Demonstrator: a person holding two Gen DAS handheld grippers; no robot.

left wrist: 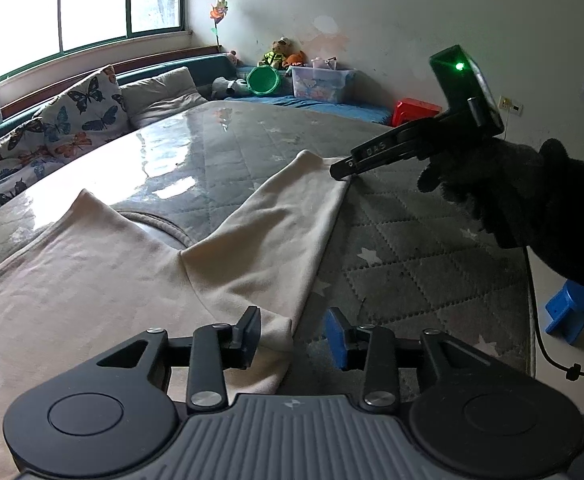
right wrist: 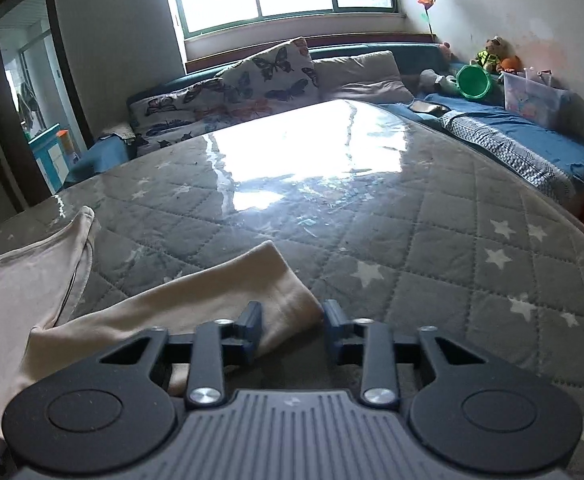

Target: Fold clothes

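A beige sleeveless top (left wrist: 140, 280) lies flat on the grey quilted mattress (left wrist: 412, 248), neckline and shoulder straps pointing away. My left gripper (left wrist: 294, 340) is open, its jaws on either side of the garment's near right corner. My right gripper (right wrist: 292, 330) is open too, its jaws around the end of the right shoulder strap (right wrist: 252, 284). In the left wrist view the right gripper (left wrist: 342, 170) shows from the side, tip at the far strap end, held by a black-gloved hand (left wrist: 532, 200).
Butterfly-print pillows (left wrist: 64, 120) and a beige pillow (left wrist: 160, 92) lie past the mattress. A clear toy box (left wrist: 324, 82), green bucket (left wrist: 263, 80) and stuffed toys stand by the far wall. A red stool (left wrist: 416, 110) and blue stool (left wrist: 570, 316) are on the floor at right.
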